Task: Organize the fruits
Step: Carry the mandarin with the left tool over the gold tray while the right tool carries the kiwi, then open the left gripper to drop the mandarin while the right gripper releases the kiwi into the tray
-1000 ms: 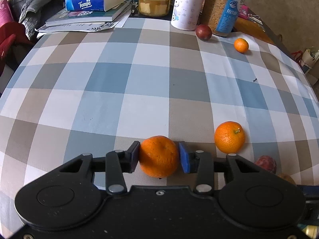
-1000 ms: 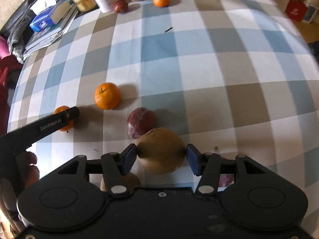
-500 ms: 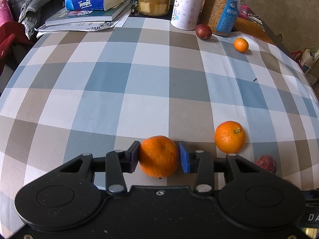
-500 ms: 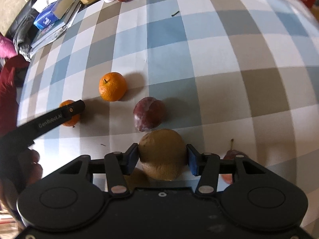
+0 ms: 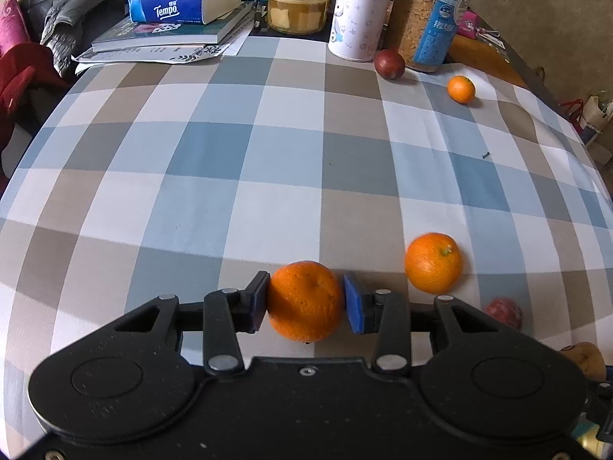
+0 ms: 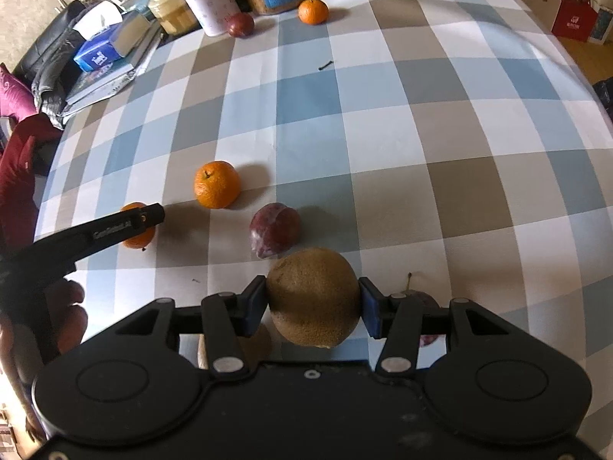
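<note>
As both grippers carry fruit at once, each item is assessed in turn. Left gripper (image 5: 306, 301): jaws narrowed onto an orange (image 5: 306, 301), blue pads bearing on its two sides at the widest girth, the fruit centred between the fingertips and sitting at the near edge of the checked tablecloth (image 5: 268, 161). Judged firm but slightly yielding, moderately heavy, with a pebbled rind that should resist slip; a grip across the middle is the sound one, and hard squeezing would risk bruising. Right gripper (image 6: 312, 303): jaws set wide around a kiwi (image 6: 312, 303), pads against both flanks, the fruit centred in the gap and appearing clear of the cloth. Judged light, with a fuzzy, grippy skin and soft flesh beneath; pressure should stay modest and across the broad middle.

Loose fruit noted: a second orange (image 6: 217, 184) just beyond the left gripper; a plum (image 6: 274, 234) just ahead of the kiwi; a far plum (image 5: 389, 65) and a small orange (image 5: 461, 89) well apart at the back, near a white canister (image 5: 358, 11). Partly hidden fruit beneath the right gripper cannot be identified with certainty
</note>
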Available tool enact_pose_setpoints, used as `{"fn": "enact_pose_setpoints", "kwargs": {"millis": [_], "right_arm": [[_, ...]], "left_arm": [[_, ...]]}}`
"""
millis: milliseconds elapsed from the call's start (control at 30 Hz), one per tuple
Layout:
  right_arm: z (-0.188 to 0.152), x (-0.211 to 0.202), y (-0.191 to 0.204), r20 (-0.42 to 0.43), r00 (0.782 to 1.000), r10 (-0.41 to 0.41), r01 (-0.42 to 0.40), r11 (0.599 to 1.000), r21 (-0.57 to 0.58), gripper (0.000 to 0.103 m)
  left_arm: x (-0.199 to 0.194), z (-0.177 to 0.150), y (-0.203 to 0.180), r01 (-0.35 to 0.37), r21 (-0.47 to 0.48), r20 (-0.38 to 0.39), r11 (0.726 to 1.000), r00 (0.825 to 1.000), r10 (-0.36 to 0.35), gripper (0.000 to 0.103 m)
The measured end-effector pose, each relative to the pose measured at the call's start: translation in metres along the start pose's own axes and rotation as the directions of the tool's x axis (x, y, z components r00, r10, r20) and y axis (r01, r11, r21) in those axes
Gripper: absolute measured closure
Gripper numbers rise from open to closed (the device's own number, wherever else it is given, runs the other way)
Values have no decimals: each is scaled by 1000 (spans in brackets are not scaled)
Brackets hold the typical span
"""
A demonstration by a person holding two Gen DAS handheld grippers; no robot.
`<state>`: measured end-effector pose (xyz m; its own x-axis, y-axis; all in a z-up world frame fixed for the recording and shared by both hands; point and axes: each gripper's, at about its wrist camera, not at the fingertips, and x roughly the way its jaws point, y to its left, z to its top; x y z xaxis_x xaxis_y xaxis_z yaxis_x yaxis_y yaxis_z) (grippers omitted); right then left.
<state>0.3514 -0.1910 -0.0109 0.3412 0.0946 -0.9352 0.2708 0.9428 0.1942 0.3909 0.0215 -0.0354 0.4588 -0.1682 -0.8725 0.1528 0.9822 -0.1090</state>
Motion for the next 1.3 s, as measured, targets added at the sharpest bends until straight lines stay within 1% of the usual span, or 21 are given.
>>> {"fn": "enact_pose_setpoints", "kwargs": {"millis": [200,400,600,800,1033,1200,1300], "right_arm": [[-16,-18,-4,12,1000,16,-15,1000,-18,50],[-39,-31,-8,8,1000,28,-28,999,-37,50],[-67,-49,-17,9,999,43,-43,997,-67,50],[-94,-64,-29,4,999,47,-47,996,-80,50],[-121,-81,-47,15,999,44,-43,996,-76,50],[-136,-90,-58,17,999,43,-42,996,-74,50],[-143,-92,-64,19,999,42,-40,997,-71,50]], "left_arm": [[-26,-15,-10,-6,30,-31,1000,999,7,54],[-60,-35,-24,29,61,-58,998,998,-26,54],[-92,-61,-44,53,106,-86,993,995,-44,54],[-114,-91,-65,55,172,-107,984,994,-37,54],[-125,-126,-96,90,250,-152,964,987,-53,54],[-124,-151,-115,90,297,-187,951,982,-34,54],[-123,-160,-122,82,313,-196,946,980,-20,54]]}}
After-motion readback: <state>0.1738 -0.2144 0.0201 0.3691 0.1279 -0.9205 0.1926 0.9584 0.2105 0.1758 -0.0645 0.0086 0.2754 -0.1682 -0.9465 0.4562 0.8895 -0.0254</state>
